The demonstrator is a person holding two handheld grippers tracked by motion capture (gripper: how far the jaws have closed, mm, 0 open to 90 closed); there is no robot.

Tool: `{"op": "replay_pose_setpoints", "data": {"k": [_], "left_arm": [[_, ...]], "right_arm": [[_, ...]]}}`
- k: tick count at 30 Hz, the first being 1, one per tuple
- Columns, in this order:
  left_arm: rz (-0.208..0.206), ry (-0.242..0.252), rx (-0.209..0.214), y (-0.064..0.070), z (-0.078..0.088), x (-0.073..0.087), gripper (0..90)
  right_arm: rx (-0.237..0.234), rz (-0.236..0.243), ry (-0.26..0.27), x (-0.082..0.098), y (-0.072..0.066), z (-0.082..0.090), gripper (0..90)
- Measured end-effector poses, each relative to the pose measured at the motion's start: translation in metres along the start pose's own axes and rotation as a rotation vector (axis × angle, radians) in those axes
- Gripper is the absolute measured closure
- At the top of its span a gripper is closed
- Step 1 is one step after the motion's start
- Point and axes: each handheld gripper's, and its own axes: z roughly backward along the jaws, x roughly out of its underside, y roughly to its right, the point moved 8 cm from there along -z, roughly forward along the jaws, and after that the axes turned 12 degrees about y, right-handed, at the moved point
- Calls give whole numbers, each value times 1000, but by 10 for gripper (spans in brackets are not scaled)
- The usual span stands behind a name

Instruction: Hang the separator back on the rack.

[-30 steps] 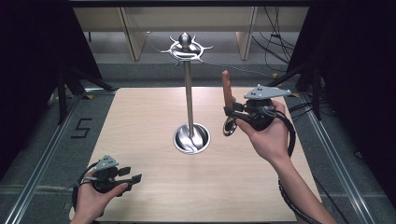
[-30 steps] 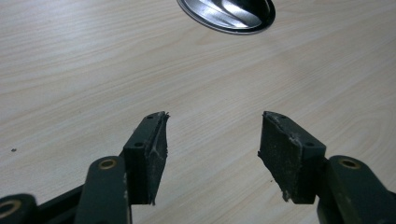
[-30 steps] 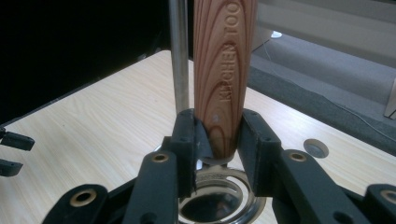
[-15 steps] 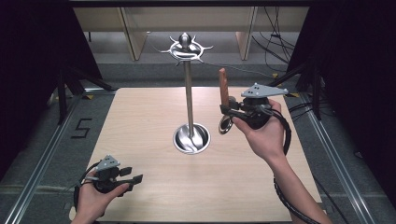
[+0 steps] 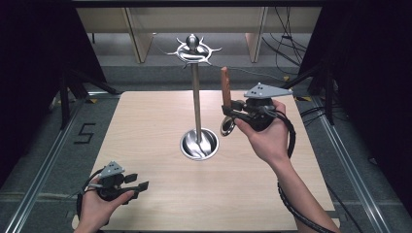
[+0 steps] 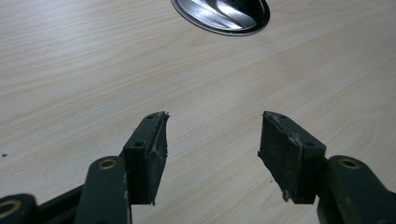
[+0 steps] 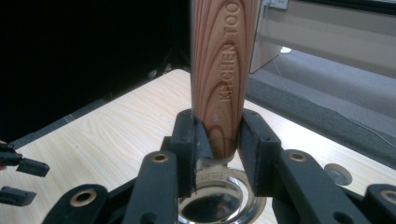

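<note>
A steel utensil stand rises from a round base (image 5: 199, 144) at the table's middle, with a ring of hooks (image 5: 193, 48) on top of its pole. My right gripper (image 5: 231, 110) hovers just right of the pole, shut on a utensil's wooden handle (image 5: 225, 87), which points straight up. The utensil's round metal head (image 5: 227, 126) hangs below the jaws. In the right gripper view the jaws (image 7: 218, 140) clamp the lower end of the handle (image 7: 219, 70), above the shiny head (image 7: 219, 200). My left gripper (image 5: 141, 183) rests low at the front left, open and holding nothing (image 6: 212, 140).
The light wooden table (image 5: 145, 126) stands on a grey floor with metal rails on both sides. The stand's base (image 6: 224, 14) lies ahead of the left jaws. Cabinets and cables sit beyond the far edge. Black cables trail from both grippers.
My right gripper has carried the upright utensil slightly left, closer to the stand's pole. The left gripper has stayed almost still and open.
</note>
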Motion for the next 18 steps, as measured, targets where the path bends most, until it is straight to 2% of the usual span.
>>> {"op": "replay_pose_setpoints", "data": {"k": [1, 3, 4, 5, 6, 7, 8, 10, 11, 13, 14, 16, 18], "left_arm": [[1, 5, -5, 0, 0, 0, 409], [4, 9, 2, 1, 0, -1, 410], [4, 7, 0, 0, 0, -1, 410], [5, 11, 3, 1, 0, -1, 410], [3, 5, 2, 0, 1, -1, 410], [4, 7, 4, 0, 1, -1, 410], [3, 10, 5, 0, 1, -1, 409], [1, 10, 7, 1, 1, -1, 410], [14, 22, 6, 2, 0, -2, 410], [11, 25, 10, 2, 0, -3, 409], [4, 25, 7, 1, 1, -3, 410], [20, 29, 9, 2, 0, -3, 410], [6, 22, 11, 1, 1, -2, 410]], "right_arm": [[-9, 16, 3, 0, 0, -1, 697], [0, 3, 2, -1, -1, -2, 697], [-3, 27, 8, -2, 1, -3, 697], [9, 17, 25, -3, 0, -5, 697], [4, 7, 17, -3, -1, -5, 697], [-2, 9, 4, -3, 0, -4, 697], [-11, 16, 15, -4, 0, -5, 697], [5, 13, 23, -6, 0, -5, 697], [-4, 19, 24, -7, 0, -5, 697], [-6, 19, 25, -8, 0, -7, 697], [-3, 4, 22, -7, -1, -7, 697], [-4, 19, 25, -8, 1, -9, 697], [-6, 30, 28, -9, 1, -11, 697]]}}
